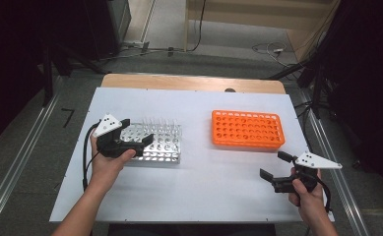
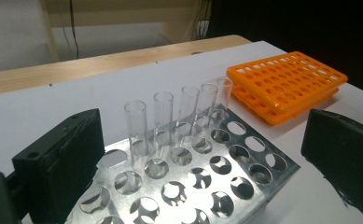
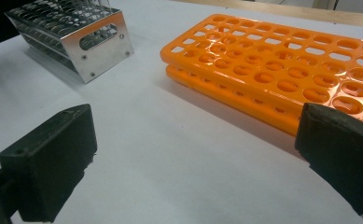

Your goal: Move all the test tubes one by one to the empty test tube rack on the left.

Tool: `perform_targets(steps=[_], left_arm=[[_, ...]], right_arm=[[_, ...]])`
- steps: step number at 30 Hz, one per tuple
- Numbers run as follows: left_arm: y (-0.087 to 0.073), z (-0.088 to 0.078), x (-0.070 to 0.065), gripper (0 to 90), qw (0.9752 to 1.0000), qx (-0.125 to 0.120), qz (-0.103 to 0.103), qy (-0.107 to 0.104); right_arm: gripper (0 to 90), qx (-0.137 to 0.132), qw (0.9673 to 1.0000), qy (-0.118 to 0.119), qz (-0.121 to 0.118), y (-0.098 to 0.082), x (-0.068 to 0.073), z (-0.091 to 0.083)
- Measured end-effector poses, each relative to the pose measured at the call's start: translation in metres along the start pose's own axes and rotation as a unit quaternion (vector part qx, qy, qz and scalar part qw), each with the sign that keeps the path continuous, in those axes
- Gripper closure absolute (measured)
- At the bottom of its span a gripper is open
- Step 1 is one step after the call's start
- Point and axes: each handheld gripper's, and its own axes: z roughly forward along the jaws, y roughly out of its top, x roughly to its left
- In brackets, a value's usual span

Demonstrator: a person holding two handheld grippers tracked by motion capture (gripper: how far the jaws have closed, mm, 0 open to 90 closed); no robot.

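Two tongs stand with jaws apart and nothing between them: right tongs (image 1: 271, 167) low over the bare white counter (image 1: 204, 187), left tongs (image 1: 137, 132) above the near edge of the metal rack (image 2: 202, 186). Five clear tubes (image 2: 163, 121) stand upright along the rack's far row; the orange rack (image 1: 247, 129) lies well apart, farther right.

The tabletop (image 1: 204, 177) is white over a pale wood edge. One rack (image 1: 247, 129) is bright orange, dotted with rows of round holes; the other rack (image 1: 155, 142) is shiny silver metal holding clear tubes (image 2: 163, 121). Both tongs are black.
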Motion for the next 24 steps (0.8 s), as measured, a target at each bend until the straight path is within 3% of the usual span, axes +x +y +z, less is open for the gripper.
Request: perform_targets(steps=[9, 14, 24], left_arm=[[-0.011, -0.024, -0.008, 0.0, 0.9997, -0.014, 0.003, -0.018], [-0.020, -0.036, -0.012, 0.0, 0.9997, -0.015, 0.011, -0.014], [-0.043, -0.061, -0.013, 0.0, 0.9996, -0.018, 0.008, -0.021]], right_arm=[[0.0, 0.002, 1.0000, -0.002, -0.001, -0.001, 0.000, 0.001], [0.0, 0.004, 1.0000, -0.003, -0.002, -0.002, 0.001, 0.001], [0.0, 0.002, 1.0000, -0.006, -0.003, -0.003, 0.000, 0.001]])
